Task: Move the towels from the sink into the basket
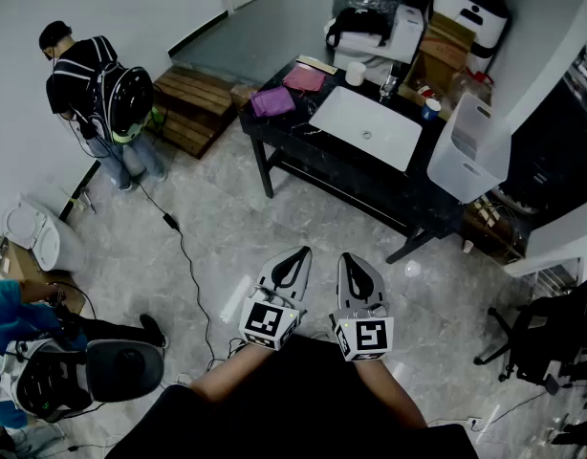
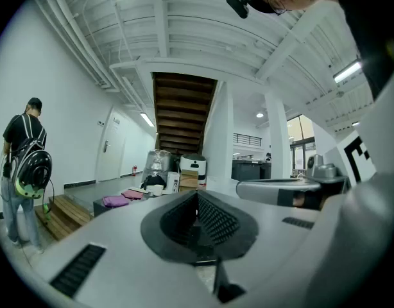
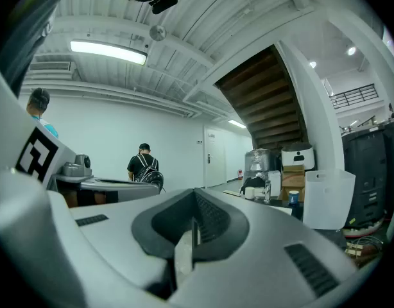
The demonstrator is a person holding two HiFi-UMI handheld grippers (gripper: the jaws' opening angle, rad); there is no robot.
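Note:
A black table (image 1: 303,151) stands across the floor with a white sink (image 1: 365,127) set in its top; the sink looks empty. A purple towel (image 1: 272,100) and a pink towel (image 1: 304,78) lie on the table's left end, and both towels show small in the left gripper view as purple (image 2: 115,201) and pink (image 2: 134,194). A tall white basket (image 1: 468,151) (image 3: 328,199) stands at the table's right end. My left gripper (image 1: 300,253) (image 2: 198,230) and right gripper (image 1: 351,259) (image 3: 194,226) are both shut on nothing, side by side close to my body, far from the table.
A person with a backpack (image 1: 107,98) stands at the left by a wooden pallet (image 1: 193,108). A black cable (image 1: 184,256) runs over the floor. Another person (image 1: 16,314) crouches at the lower left. An office chair (image 1: 547,338) is at the right. Boxes and appliances (image 1: 437,27) crowd behind the table.

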